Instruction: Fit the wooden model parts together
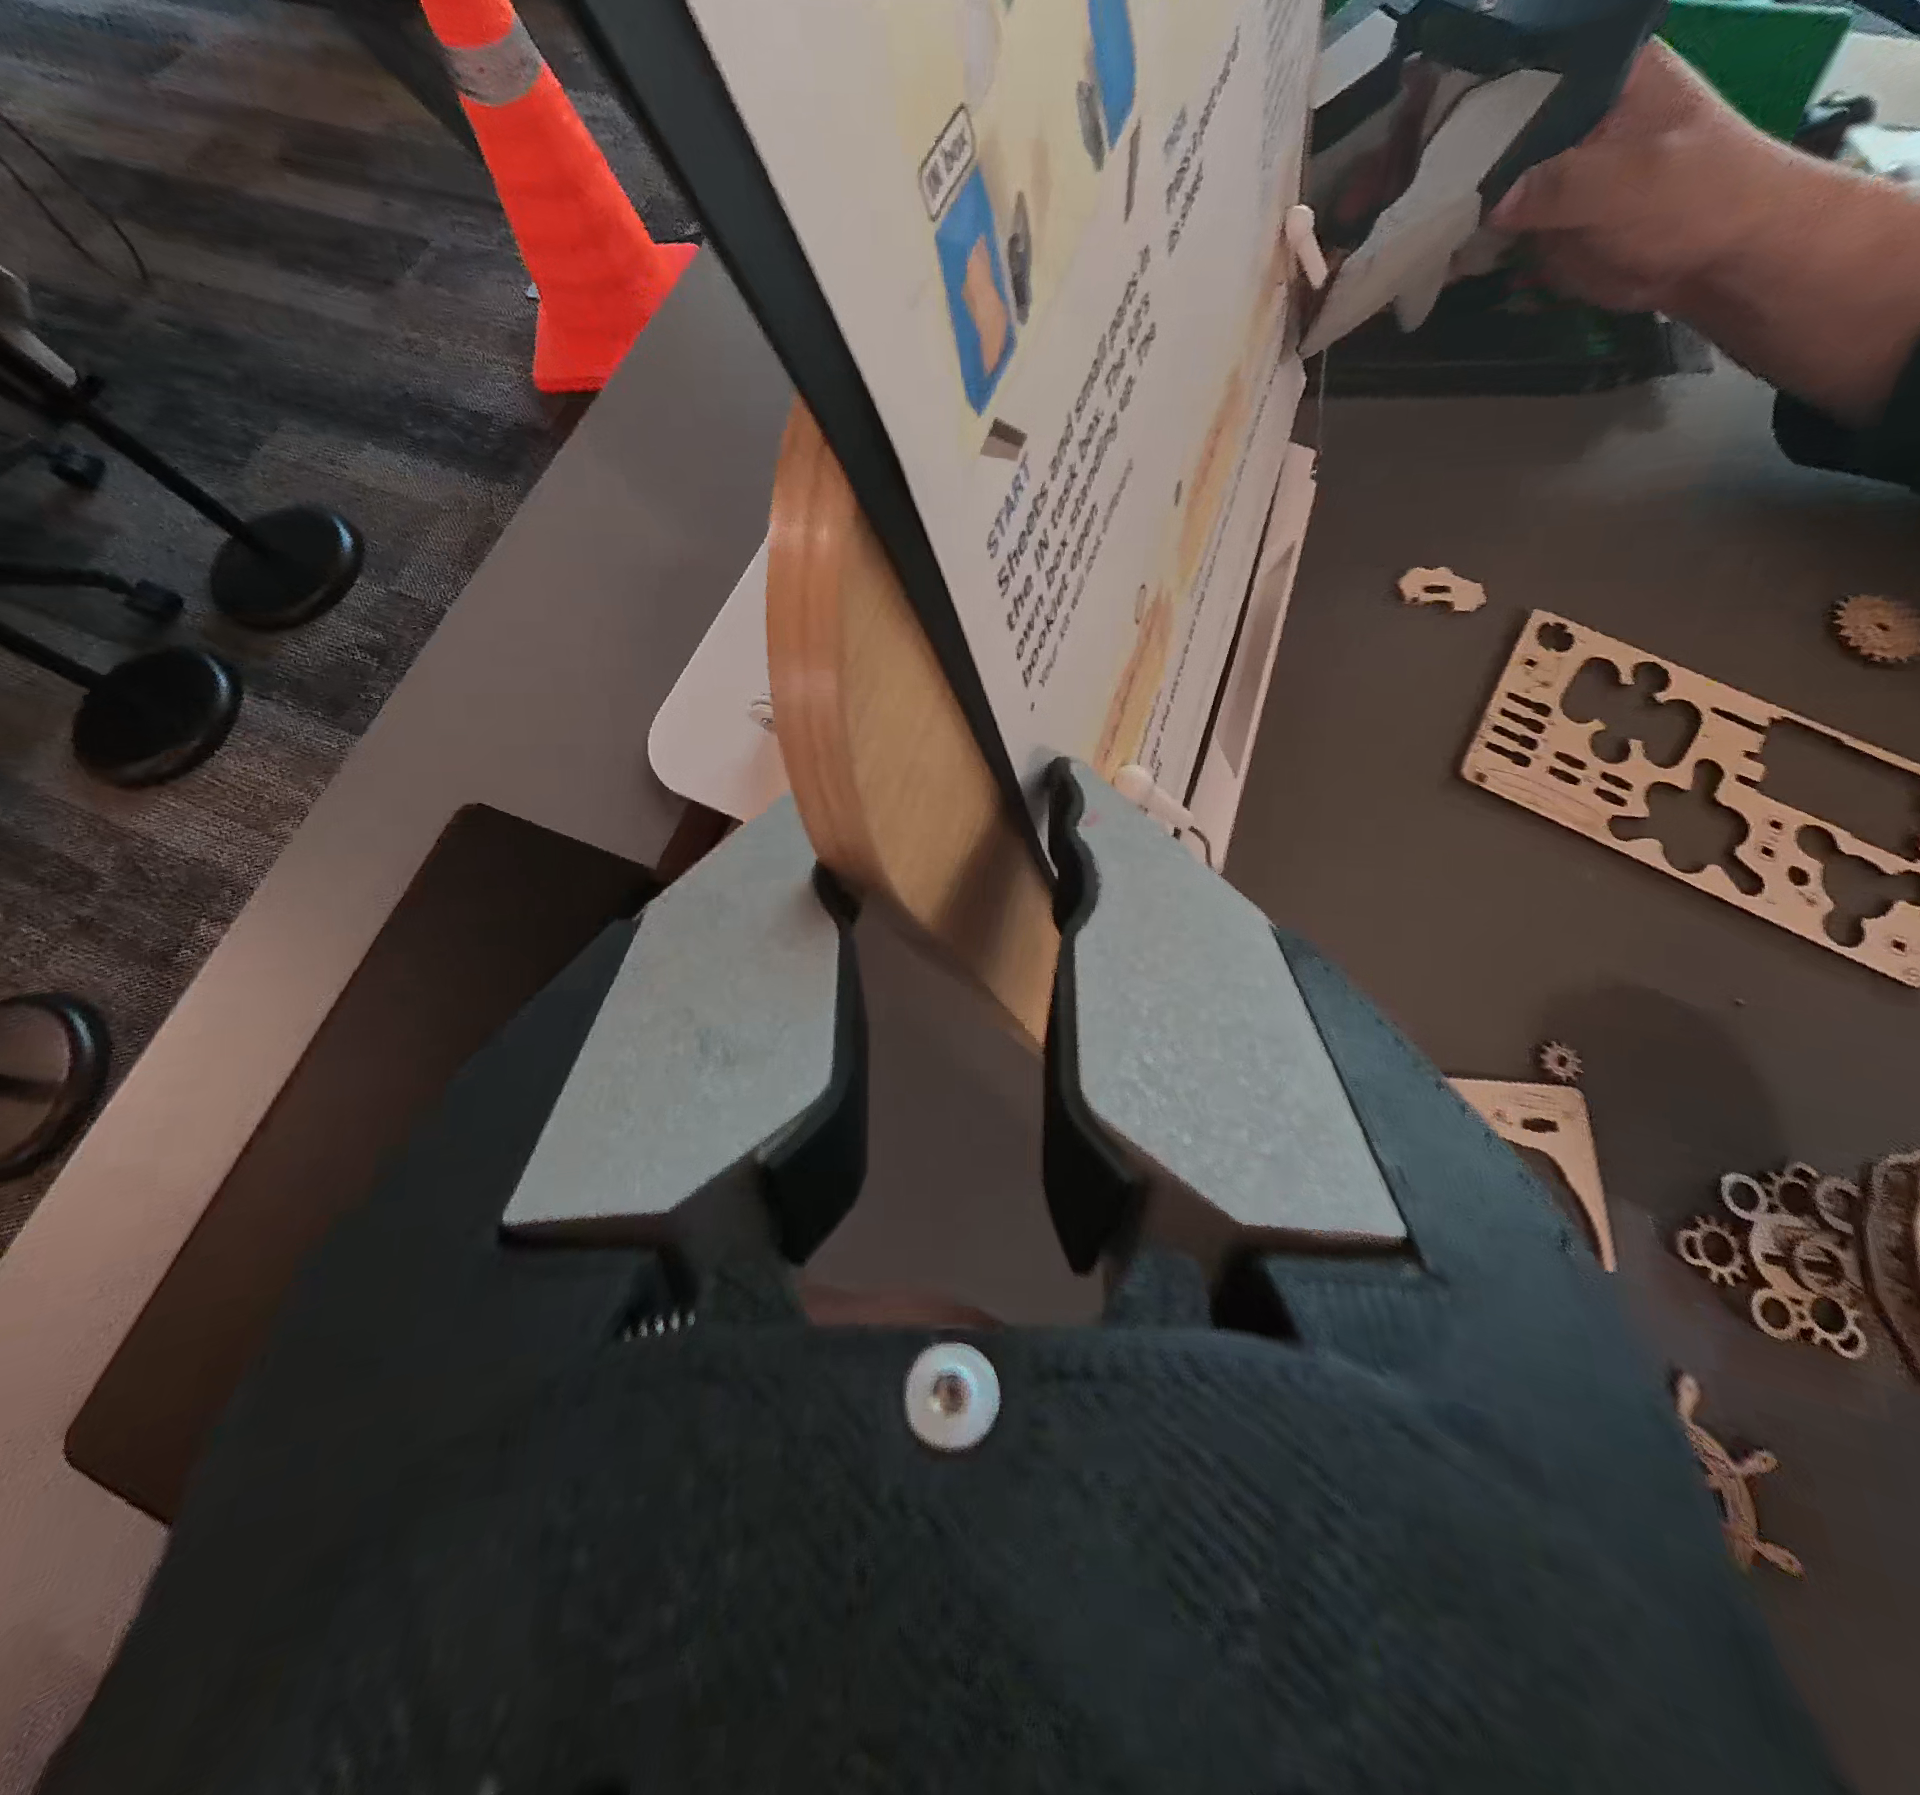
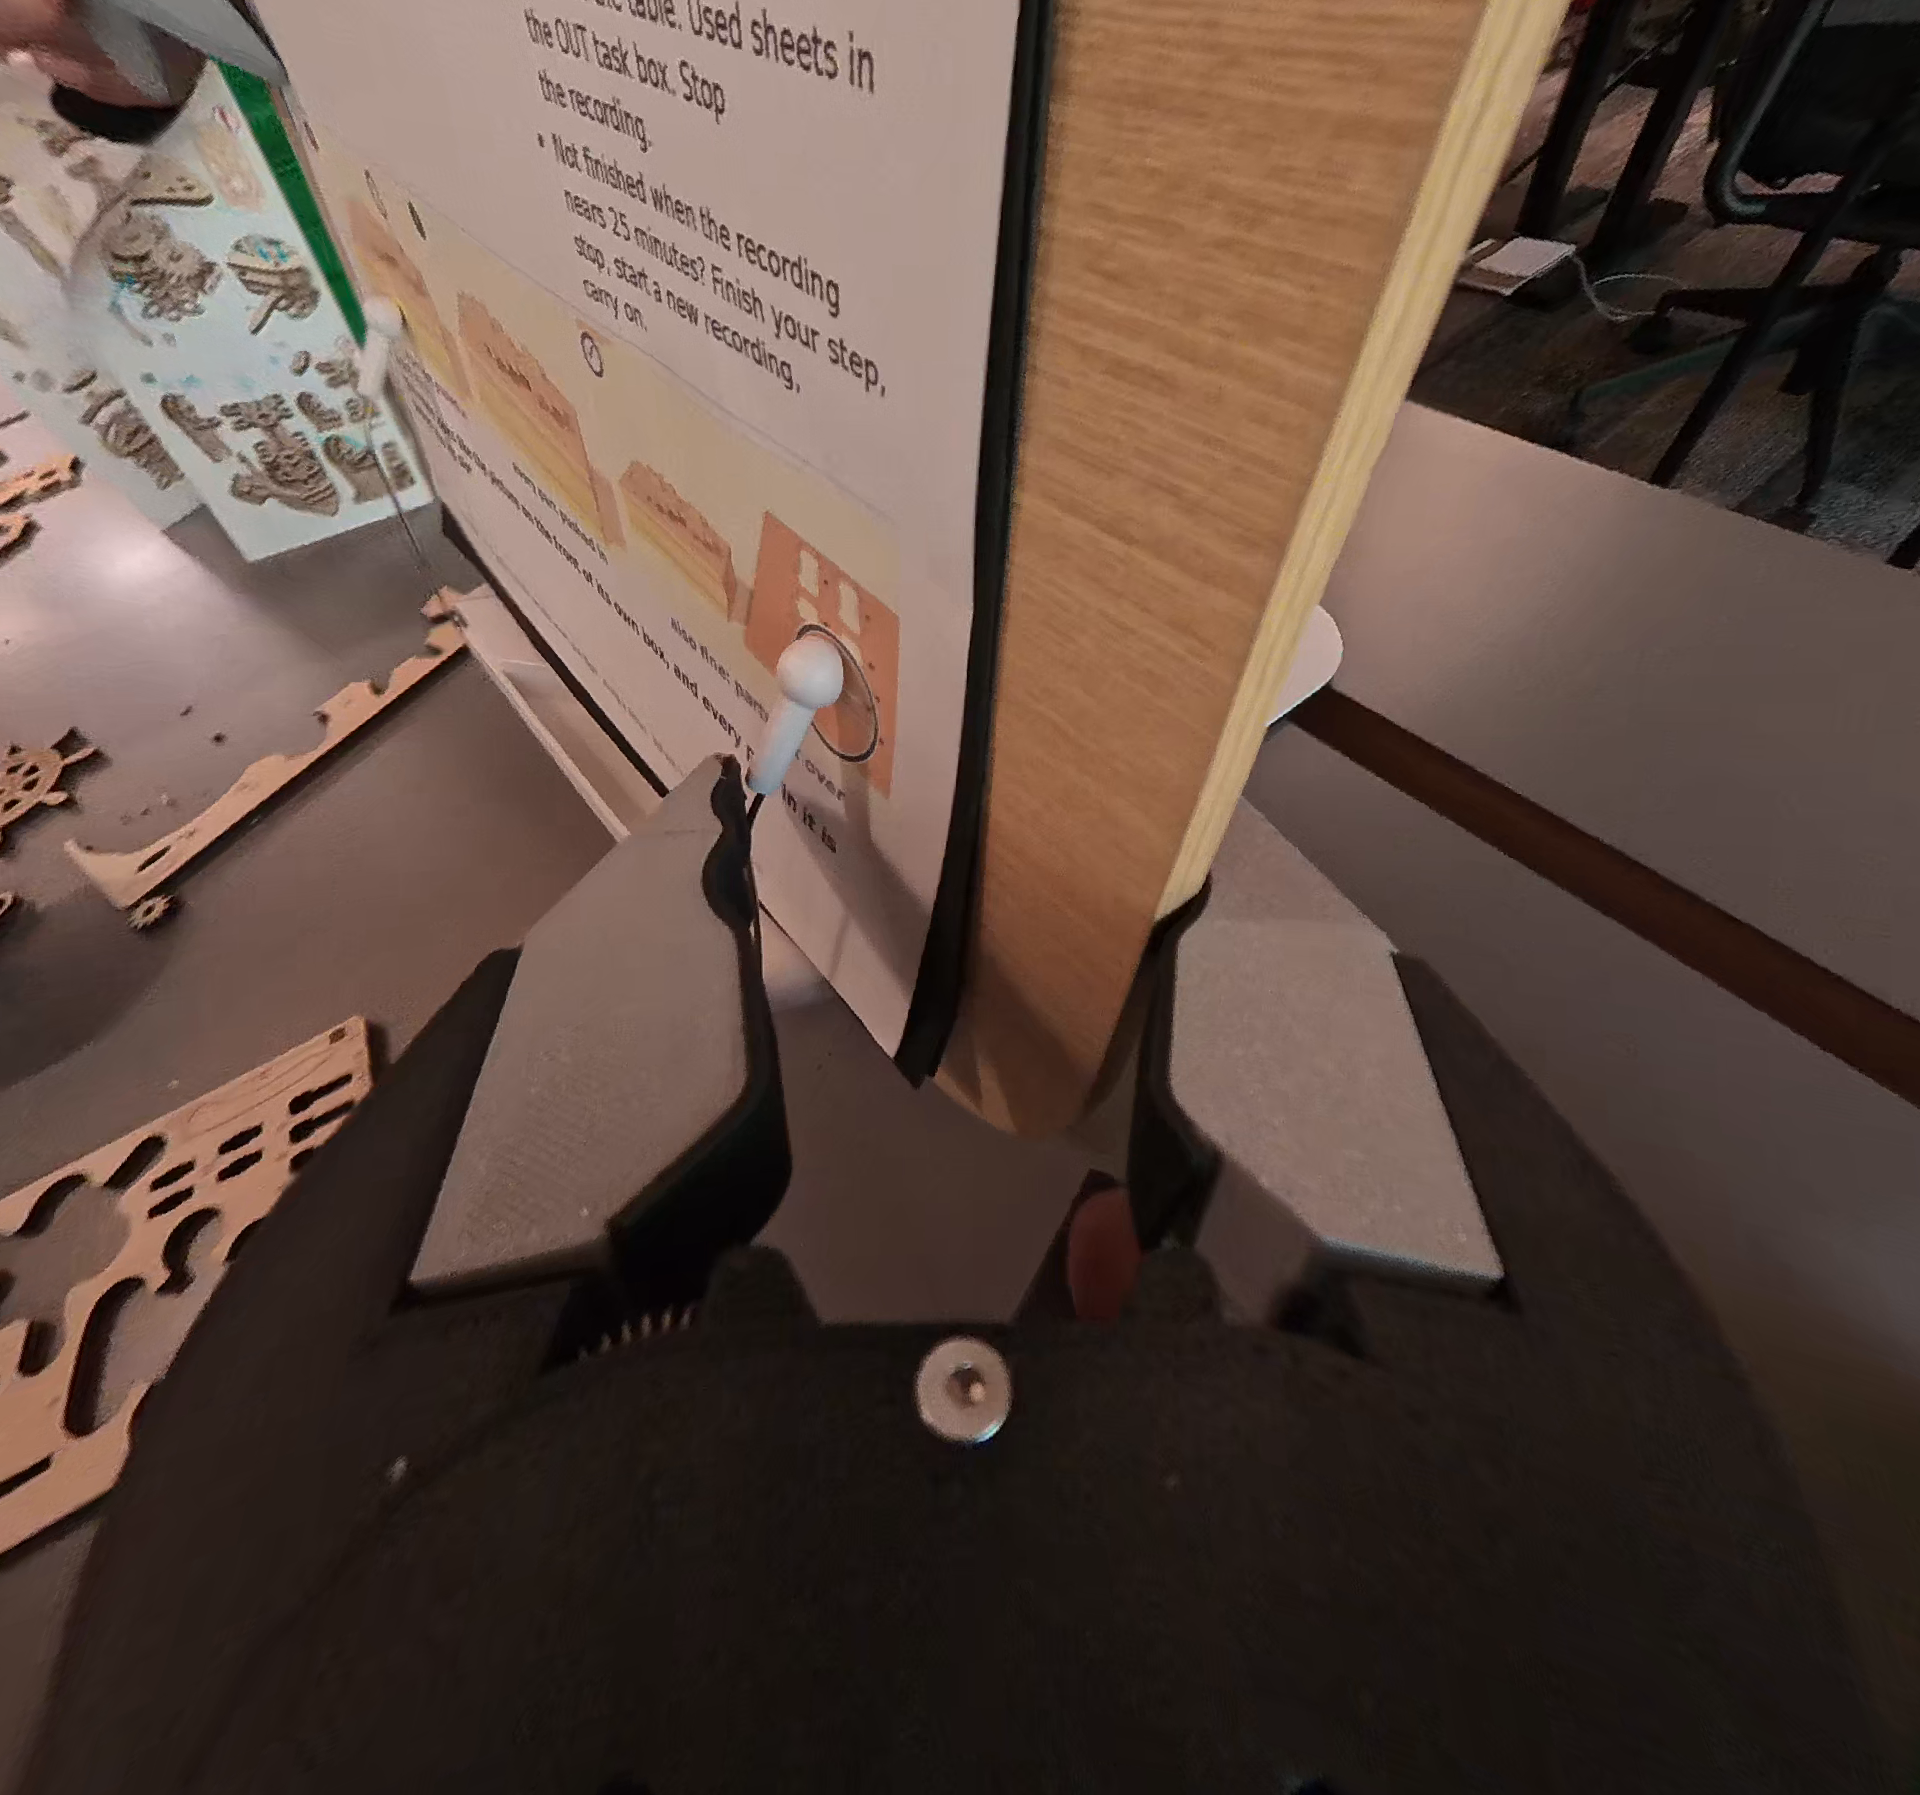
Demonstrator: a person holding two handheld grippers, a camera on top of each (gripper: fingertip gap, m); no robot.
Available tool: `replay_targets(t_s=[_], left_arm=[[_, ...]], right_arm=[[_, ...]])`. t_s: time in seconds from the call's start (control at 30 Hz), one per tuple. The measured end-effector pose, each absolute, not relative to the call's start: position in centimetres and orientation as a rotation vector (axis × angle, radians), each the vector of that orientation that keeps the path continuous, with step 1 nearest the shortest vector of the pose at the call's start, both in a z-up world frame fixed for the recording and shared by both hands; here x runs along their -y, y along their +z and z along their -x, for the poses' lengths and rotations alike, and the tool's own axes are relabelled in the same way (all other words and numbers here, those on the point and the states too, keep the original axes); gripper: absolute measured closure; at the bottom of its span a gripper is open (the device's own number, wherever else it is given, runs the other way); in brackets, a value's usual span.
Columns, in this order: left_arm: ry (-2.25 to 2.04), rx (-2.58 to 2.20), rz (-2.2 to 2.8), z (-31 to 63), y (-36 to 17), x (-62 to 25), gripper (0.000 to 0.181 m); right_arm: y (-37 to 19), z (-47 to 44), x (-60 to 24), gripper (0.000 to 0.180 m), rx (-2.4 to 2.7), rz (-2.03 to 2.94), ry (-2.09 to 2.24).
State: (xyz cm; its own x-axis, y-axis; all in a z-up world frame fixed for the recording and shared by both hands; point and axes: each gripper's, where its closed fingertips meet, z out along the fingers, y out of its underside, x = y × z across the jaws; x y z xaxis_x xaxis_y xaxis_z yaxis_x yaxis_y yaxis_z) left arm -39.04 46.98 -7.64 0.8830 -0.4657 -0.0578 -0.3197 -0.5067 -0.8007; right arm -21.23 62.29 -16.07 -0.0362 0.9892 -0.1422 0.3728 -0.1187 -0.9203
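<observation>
A wooden-backed instruction board [image 1: 894, 758] stands upright on the dark table. My left gripper [image 1: 945, 862] is shut on its lower left corner, one finger on the wood and one on the printed front. My right gripper [image 2: 951, 872] is shut on the board's [image 2: 1195, 395] other lower corner, across sheet and wood. It also shows far off in the left wrist view [image 1: 1507, 31], held by a hand. Wooden model parts lie on the table: a punched-out sheet [image 1: 1683, 789], [image 2: 156, 1226], an assembled gear cluster [image 1: 1766, 1267], a long toothed strip [image 2: 281, 769] and a ship's wheel piece [image 2: 31, 779].
White pins [image 2: 800, 696] hold the sheet to the board. The model's printed box [image 2: 239, 343] stands behind the parts. The table's pale edge [image 1: 312, 914] is close on the left. An orange cone [image 1: 540, 135] and black stand bases [image 1: 281, 561] are on the floor. Chairs [image 2: 1766, 135] stand beyond the right edge. About 25 centimetres separates my left fingertips from my right. To reach the ship's wheel piece [image 2: 31, 779] in a straight line is about 30 centimetres for my left fingers, about 40 centimetres for my right.
</observation>
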Motion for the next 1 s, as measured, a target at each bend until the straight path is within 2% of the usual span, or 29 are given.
replay_targets(t_s=[0.17, 0.33, 0.37, 0.53, 0.6, 0.63, 0.7, 0.77, 0.8, 0.83, 0.87, 0.9, 1.0], left_arm=[[-0.207, -0.548, 2.143, 40.0, -7.6, -48.3, 0.147], [-0.234, -0.549, 2.145, 39.8, -7.7, -48.1, 0.150], [-0.242, -0.550, 2.141, 39.7, -7.7, -48.1, 0.150], [-0.270, -0.539, 2.137, 39.5, -7.5, -48.0, 0.152], [-0.243, -0.529, 2.135, 39.6, -7.5, -48.1, 0.151], [-0.224, -0.524, 2.132, 39.6, -7.5, -48.1, 0.149], [-0.203, -0.500, 2.129, 39.6, -7.5, -48.2, 0.146], [-0.210, -0.477, 2.135, 39.5, -7.4, -48.1, 0.143], [-0.209, -0.470, 2.135, 39.5, -7.4, -48.1, 0.143], [-0.212, -0.465, 2.133, 39.5, -7.4, -48.1, 0.142], [-0.218, -0.461, 2.132, 39.4, -7.3, -48.1, 0.140], [-0.224, -0.456, 2.128, 39.3, -7.1, -48.1, 0.137], [-0.241, -0.446, 2.097, 39.5, -6.2, -47.8, 0.133]], right_arm=[[-16.1, 21.5, -63.7, 0.098, 1.400, 1.629, 1.128], [-14.1, 17.4, -62.6, 0.106, 1.345, 1.553, 1.026], [-14.3, 16.9, -60.9, 0.123, 1.410, 1.506, 1.034], [-18.0, 17.3, -55.1, 0.127, 1.614, 1.433, 0.866], [-19.6, 18.2, -54.7, 0.133, 1.649, 1.463, 0.802], [-20.6, 18.7, -54.5, 0.133, 1.677, 1.502, 0.790], [-22.6, 19.6, -54.6, 0.122, 1.722, 1.605, 0.796], [-24.0, 20.4, -54.8, 0.123, 1.739, 1.702, 0.820], [-24.5, 20.7, -54.7, 0.126, 1.758, 1.741, 0.835], [-24.4, 21.0, -54.4, 0.144, 1.770, 1.753, 0.874], [-24.5, 21.1, -53.9, 0.173, 1.803, 1.758, 0.908], [-24.6, 21.0, -53.4, 0.179, 1.832, 1.762, 0.925], [-24.4, 19.6, -49.5, 0.179, 1.976, 1.770, 1.091]])
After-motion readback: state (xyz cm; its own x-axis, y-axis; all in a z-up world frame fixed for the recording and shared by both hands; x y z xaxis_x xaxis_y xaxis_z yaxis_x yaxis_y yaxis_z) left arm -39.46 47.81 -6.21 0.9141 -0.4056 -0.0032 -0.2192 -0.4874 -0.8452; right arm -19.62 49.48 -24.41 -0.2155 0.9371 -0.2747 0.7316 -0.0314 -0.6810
